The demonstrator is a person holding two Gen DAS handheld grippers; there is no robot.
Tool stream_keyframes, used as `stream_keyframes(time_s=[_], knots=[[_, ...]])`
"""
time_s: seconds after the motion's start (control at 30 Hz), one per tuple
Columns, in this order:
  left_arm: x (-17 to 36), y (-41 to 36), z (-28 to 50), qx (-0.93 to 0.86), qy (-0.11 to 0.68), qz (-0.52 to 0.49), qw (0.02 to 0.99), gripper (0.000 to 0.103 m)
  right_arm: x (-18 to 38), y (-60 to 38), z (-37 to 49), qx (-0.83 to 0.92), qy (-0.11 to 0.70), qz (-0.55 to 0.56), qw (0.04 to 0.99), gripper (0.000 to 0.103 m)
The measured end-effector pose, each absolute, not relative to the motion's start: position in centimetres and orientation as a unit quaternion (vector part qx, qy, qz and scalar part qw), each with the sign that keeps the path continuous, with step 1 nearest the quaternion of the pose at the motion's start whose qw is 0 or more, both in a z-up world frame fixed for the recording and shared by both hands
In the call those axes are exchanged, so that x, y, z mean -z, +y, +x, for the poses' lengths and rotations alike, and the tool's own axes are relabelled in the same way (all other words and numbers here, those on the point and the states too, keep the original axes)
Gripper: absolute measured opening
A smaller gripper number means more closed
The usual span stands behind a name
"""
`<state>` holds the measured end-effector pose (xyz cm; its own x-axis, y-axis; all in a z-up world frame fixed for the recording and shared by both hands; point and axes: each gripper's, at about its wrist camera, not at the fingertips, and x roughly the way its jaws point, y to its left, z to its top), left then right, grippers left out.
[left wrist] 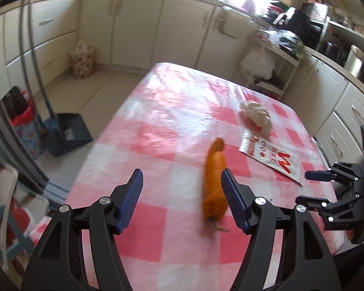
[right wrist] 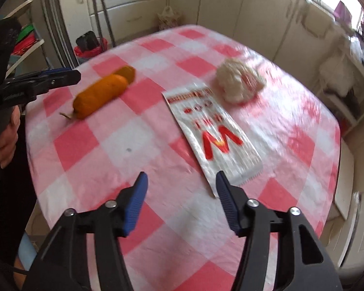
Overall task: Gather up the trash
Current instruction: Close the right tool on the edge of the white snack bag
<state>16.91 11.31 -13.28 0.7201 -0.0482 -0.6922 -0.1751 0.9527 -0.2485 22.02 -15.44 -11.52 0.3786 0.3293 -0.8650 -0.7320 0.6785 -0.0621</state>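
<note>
The left gripper (left wrist: 182,189) is spread wide and empty, an orange bundle (left wrist: 214,183) lying just inside its right finger. The right gripper (right wrist: 180,194) is also wide, beside a flat white wrapper (right wrist: 213,131) with red lettering. Beyond lies a crumpled white bag (right wrist: 239,82), all on the pink checked tablecloth (right wrist: 123,145).

Checked table (right wrist: 143,145) with orange roll (right wrist: 102,94), wrapper (right wrist: 213,131), crumpled wad (right wrist: 240,82).
</note>
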Motion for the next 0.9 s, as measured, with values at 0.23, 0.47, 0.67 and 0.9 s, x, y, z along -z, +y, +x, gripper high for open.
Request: stream_keyframes(time_s=[0.23, 0.47, 0.67, 0.9], knots=[[13.1, 11.3, 14.9, -0.027, 0.380, -0.134, 0.915, 0.064, 12.3, -13.5, 24.3, -0.299, 0.436, -0.227, 0.818, 0.077], [12.8, 9.6, 15.5, -0.005, 0.388, -0.119, 0.914, 0.065, 13.5, -13.5, 26.6, -0.263, 0.445, -0.216, 0.828, 0.085], [12.8, 8.7, 17.6, 0.006, 0.394, -0.116, 0.912, 0.065, 13.3, -15.8, 27.3, -0.289, 0.486, -0.152, 0.810, 0.037], [13.6, 7.7, 20.0, 0.006, 0.417, -0.094, 0.904, 0.066, 12.4, -15.3, 25.8, -0.317, 0.473, -0.186, 0.801, 0.049]])
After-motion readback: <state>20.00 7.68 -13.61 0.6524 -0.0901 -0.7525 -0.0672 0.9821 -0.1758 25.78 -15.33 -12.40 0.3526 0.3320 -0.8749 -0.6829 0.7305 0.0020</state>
